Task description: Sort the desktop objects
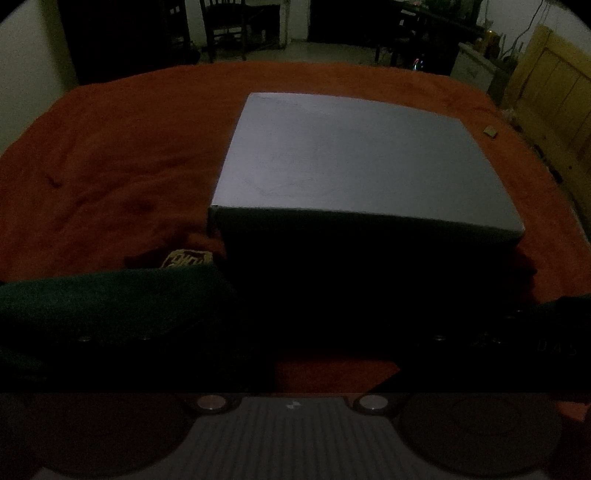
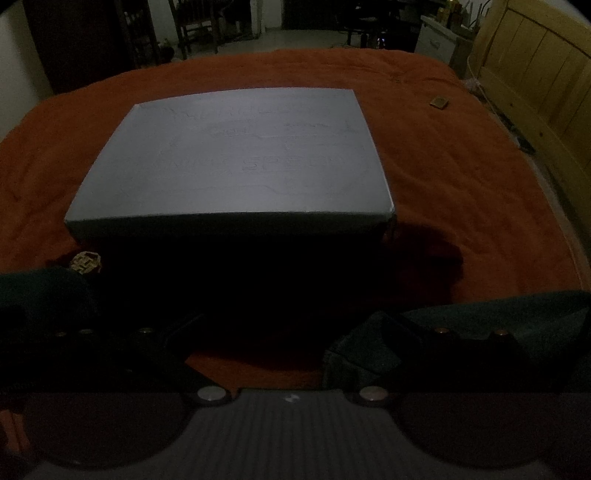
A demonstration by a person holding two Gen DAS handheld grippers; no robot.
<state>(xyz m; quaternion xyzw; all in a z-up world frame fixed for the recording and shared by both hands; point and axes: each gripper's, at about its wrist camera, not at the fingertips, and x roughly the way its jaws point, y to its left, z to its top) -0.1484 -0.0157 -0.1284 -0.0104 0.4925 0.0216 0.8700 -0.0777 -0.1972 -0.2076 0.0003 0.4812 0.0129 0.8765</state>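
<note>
A closed grey box [image 1: 354, 162] with a lid sits on an orange-red cloth [image 1: 110, 155]; it also shows in the right wrist view [image 2: 236, 162]. My left gripper [image 1: 332, 317] stands open just before the box's dark front wall, its green-covered fingers [image 1: 110, 299] wide apart. My right gripper [image 2: 258, 325] is open too, its fingers [image 2: 480, 325] spread in front of the same box. A small gold patterned object [image 1: 184, 258] lies by the box's near left corner, also in the right wrist view [image 2: 85, 261]. A small gold square item [image 2: 439, 102] lies far right.
The room is dim. A wooden headboard-like panel [image 2: 535, 81] stands along the right edge. Dark chairs [image 1: 225, 29] and furniture stand beyond the far edge. The small gold square item also shows in the left wrist view [image 1: 490, 131].
</note>
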